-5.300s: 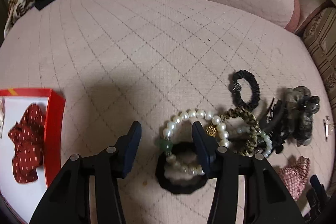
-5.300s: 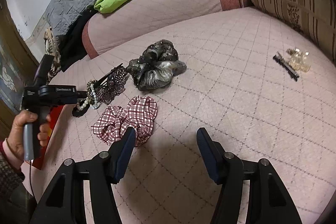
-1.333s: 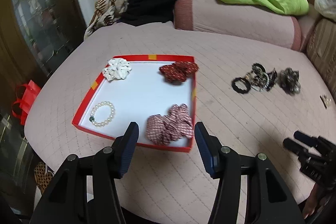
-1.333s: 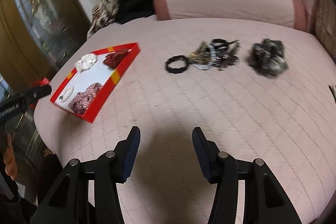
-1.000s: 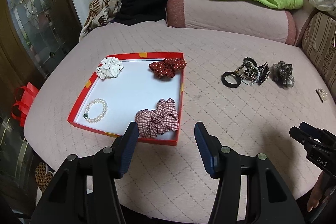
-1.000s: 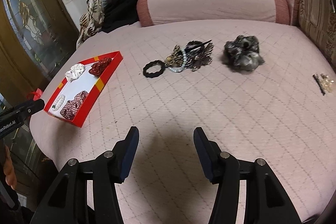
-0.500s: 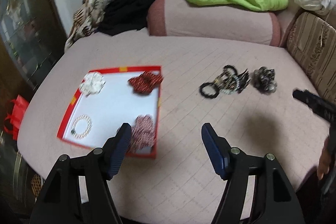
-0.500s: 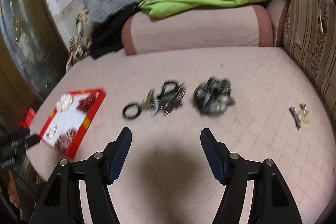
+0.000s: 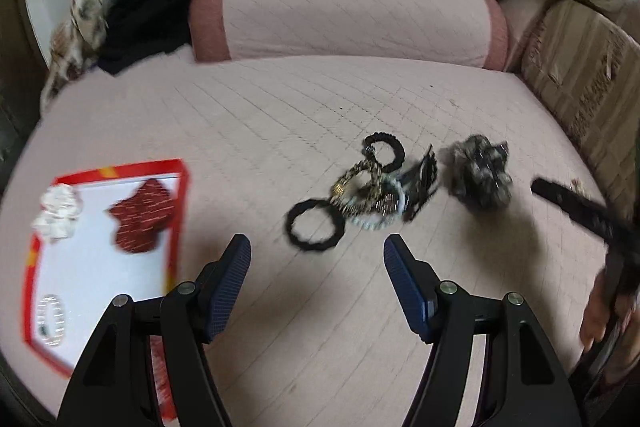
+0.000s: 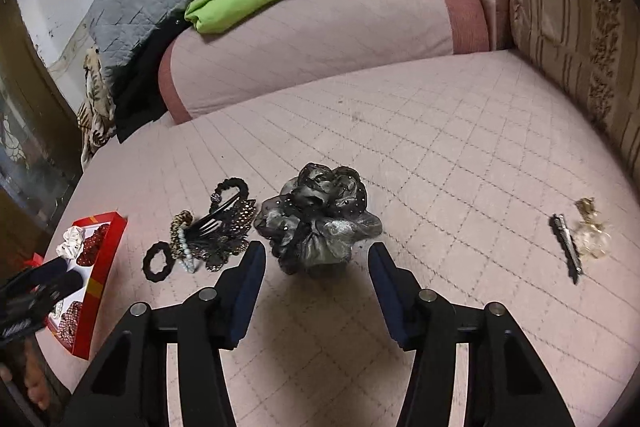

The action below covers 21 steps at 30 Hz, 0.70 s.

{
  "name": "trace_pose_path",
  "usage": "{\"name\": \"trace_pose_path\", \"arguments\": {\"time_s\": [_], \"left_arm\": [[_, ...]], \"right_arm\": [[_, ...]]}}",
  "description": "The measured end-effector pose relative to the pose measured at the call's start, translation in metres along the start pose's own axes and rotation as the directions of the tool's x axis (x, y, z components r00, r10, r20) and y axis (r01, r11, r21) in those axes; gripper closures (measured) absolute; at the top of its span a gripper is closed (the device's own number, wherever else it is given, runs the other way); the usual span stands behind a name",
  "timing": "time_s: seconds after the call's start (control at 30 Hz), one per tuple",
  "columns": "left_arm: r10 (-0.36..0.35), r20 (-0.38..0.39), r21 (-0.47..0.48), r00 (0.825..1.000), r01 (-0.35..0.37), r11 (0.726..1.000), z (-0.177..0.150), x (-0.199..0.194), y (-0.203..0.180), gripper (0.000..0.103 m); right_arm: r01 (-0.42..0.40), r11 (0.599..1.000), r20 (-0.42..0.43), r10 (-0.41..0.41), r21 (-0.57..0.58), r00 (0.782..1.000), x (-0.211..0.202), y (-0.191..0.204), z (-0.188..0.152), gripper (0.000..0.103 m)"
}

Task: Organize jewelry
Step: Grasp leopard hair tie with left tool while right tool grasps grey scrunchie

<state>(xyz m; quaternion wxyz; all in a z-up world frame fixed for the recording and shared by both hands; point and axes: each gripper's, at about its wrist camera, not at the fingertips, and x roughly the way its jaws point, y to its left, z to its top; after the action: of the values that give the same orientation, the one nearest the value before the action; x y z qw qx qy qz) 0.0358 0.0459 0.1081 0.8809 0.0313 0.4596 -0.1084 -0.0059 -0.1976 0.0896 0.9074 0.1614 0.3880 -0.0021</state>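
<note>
A red tray (image 9: 182, 211) with a white floor lies at the left and holds a white scrunchie (image 9: 58, 211), a dark red scrunchie (image 9: 144, 215) and a pearl bracelet (image 9: 50, 315). On the pink bed lie a black hair tie (image 9: 314, 225), a tangled heap of bands and a black claw clip (image 9: 380, 191), and a grey-black scrunchie (image 10: 316, 223). My left gripper (image 9: 316, 259) is open and empty, just short of the black hair tie. My right gripper (image 10: 316, 263) is open and empty, its fingers either side of the grey-black scrunchie's near edge.
A black hair pin (image 10: 566, 247) and a small gold clip (image 10: 592, 231) lie at the right of the bed. A pink bolster (image 10: 320, 35) with green and grey blankets lines the back. A striped cushion (image 10: 580, 27) stands at the right.
Both grippers have come forward and down toward the heap. The right one now has the grey-black scrunchie between its open fingers. The tray has slid to the left edge of both views.
</note>
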Motion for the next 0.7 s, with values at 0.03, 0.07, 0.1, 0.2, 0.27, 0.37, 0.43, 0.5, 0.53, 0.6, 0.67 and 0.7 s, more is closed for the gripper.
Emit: {"name": "trace_pose_path", "arguments": {"time_s": [0.03, 0.07, 0.1, 0.2, 0.27, 0.37, 0.43, 0.5, 0.53, 0.6, 0.67, 0.7], "left_arm": [[-0.019, -0.015, -0.03, 1.0, 0.019, 0.999, 0.006, 0.011, 0.002, 0.035], [-0.038, -0.028, -0.058, 0.999, 0.036, 0.998, 0.011, 0.02, 0.005, 0.035], [-0.067, -0.042, -0.096, 0.997, 0.063, 0.993, 0.018, 0.031, 0.008, 0.035], [-0.157, -0.062, -0.167, 0.986, 0.145, 0.975, 0.035, 0.058, 0.009, 0.035], [-0.204, -0.074, -0.182, 0.976, 0.188, 0.965, 0.045, 0.075, 0.003, 0.035], [-0.239, -0.094, -0.184, 0.966, 0.219, 0.958, 0.055, 0.093, -0.006, 0.035], [-0.27, -0.12, -0.195, 0.955, 0.244, 0.95, 0.058, 0.105, -0.013, 0.035], [-0.308, -0.141, -0.22, 0.941, 0.274, 0.936, 0.058, 0.114, -0.013, 0.035], [-0.319, -0.151, -0.234, 0.936, 0.28, 0.931, 0.058, 0.119, -0.013, 0.035], [-0.338, -0.16, -0.264, 0.928, 0.289, 0.92, 0.057, 0.127, -0.01, 0.04], [-0.357, -0.171, -0.294, 0.918, 0.298, 0.908, 0.056, 0.135, -0.006, 0.065], [-0.373, -0.18, -0.313, 0.91, 0.306, 0.899, 0.056, 0.139, -0.005, 0.07]], "right_arm": [[-0.001, 1.0, 0.002, 0.001, 0.002, 1.0, 0.003, -0.002, 0.001, 0.045], [-0.004, 1.0, 0.002, 0.004, 0.007, 1.0, 0.006, -0.004, 0.001, 0.045], [-0.011, 1.0, -0.004, 0.011, 0.018, 1.0, 0.009, -0.006, 0.002, 0.045], [-0.025, 0.999, -0.011, 0.026, 0.042, 1.0, 0.017, -0.013, 0.005, 0.045], [-0.044, 0.997, -0.007, 0.045, 0.061, 0.999, 0.021, -0.016, 0.007, 0.045], [-0.07, 0.994, -0.002, 0.071, 0.084, 0.997, 0.03, -0.021, 0.013, 0.045], [-0.081, 0.993, -0.004, 0.082, 0.089, 0.997, 0.038, -0.021, 0.017, 0.045], [-0.075, 0.994, -0.009, 0.076, 0.079, 0.997, 0.046, -0.02, 0.019, 0.045], [-0.074, 0.994, -0.014, 0.075, 0.076, 0.997, 0.049, -0.019, 0.02, 0.045], [-0.072, 0.995, -0.027, 0.074, 0.07, 0.997, 0.057, -0.018, 0.02, 0.045], [-0.063, 0.996, -0.034, 0.065, 0.059, 0.997, 0.063, -0.017, 0.021, 0.045], [-0.06, 0.997, -0.039, 0.062, 0.053, 0.997, 0.066, -0.016, 0.021, 0.045]]}}
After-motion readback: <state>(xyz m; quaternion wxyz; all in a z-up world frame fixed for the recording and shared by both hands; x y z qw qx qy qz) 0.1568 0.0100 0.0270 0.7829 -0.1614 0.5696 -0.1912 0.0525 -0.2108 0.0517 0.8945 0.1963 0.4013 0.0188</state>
